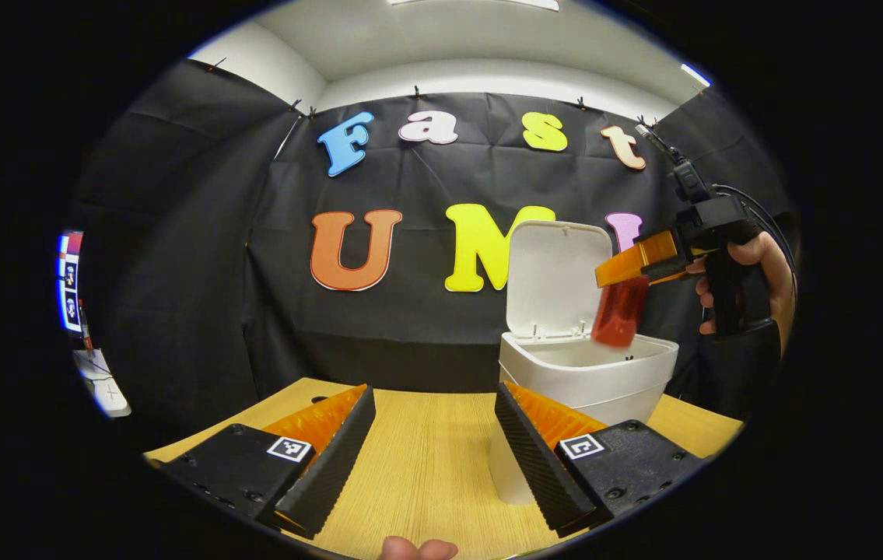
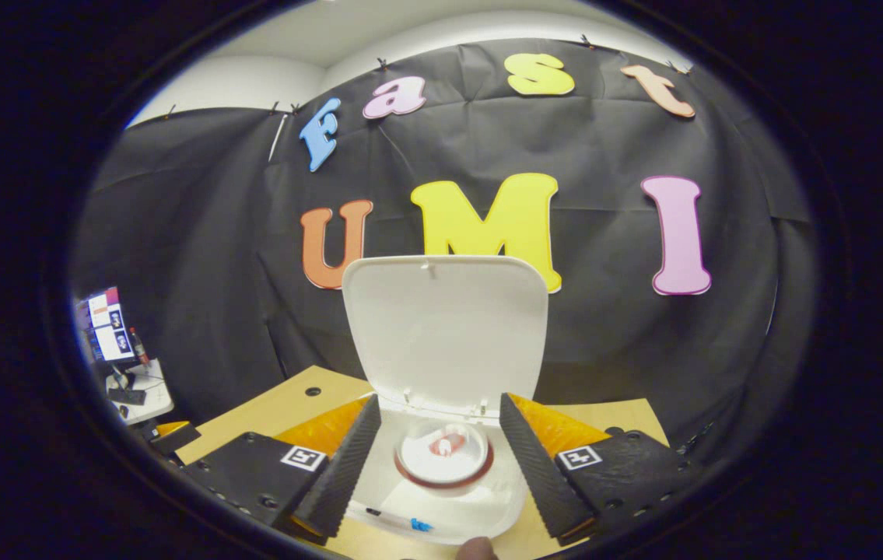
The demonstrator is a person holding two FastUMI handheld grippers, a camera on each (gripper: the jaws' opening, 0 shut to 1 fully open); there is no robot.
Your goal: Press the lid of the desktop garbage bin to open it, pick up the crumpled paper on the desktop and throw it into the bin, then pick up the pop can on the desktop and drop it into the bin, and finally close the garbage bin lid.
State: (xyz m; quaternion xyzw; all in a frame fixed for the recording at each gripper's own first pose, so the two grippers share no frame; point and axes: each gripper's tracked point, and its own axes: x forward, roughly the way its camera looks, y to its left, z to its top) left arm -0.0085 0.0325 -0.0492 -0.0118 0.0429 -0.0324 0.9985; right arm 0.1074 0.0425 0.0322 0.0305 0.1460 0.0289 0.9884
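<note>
No words or numbers can be made out on the things on the desk. The only signs are square black-and-white coded tags: one on each side of the left gripper (image 1: 433,459), at (image 1: 289,449) and (image 1: 582,446), and one on each side of the right gripper (image 2: 433,459), at (image 2: 303,457) and (image 2: 579,457). Each tag sits on the black block behind a finger, and none carries letters. The pop can (image 1: 620,311) is a red blur, so its print cannot be read. A small blue mark (image 2: 419,525) on the front edge of the bin (image 2: 488,505) is too small to tell.
</note>
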